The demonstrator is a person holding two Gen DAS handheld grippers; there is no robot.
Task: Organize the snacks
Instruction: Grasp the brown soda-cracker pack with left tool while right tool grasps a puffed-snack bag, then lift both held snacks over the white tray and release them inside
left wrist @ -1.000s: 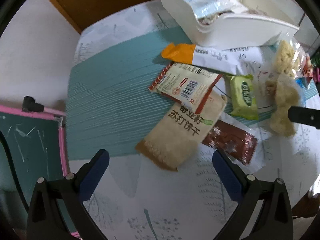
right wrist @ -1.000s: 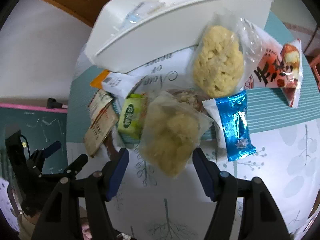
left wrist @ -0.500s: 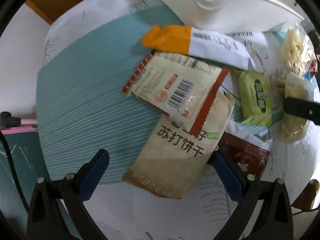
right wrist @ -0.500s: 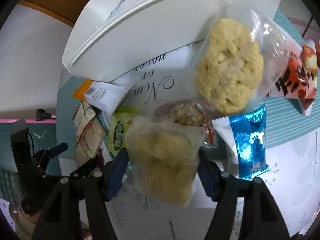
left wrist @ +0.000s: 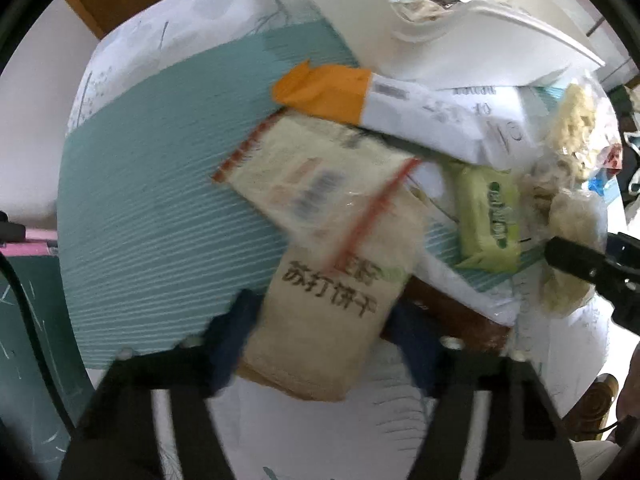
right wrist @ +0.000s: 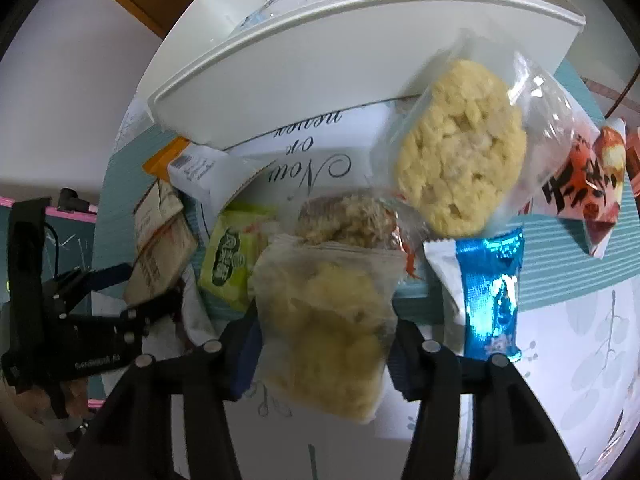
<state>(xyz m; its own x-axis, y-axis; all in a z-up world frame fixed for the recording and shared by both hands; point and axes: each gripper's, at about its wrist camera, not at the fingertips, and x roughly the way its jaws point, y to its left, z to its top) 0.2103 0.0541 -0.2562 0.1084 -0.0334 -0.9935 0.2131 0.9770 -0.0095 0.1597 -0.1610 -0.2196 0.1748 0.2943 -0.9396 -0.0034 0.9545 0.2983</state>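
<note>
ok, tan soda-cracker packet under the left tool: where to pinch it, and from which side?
Take the tan cracker packet across its short width at the bare near end, from straight above. It lies flat, and its far end is under the red-edged packet, so only the near part is free. The left tool already straddles it there, jaws closing.

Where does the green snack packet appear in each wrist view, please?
Left wrist view: green snack packet at right of centre, beside the beige cracker pack.
Right wrist view: green snack packet at left of centre.
Shared landmark: white bin at the top.
</note>
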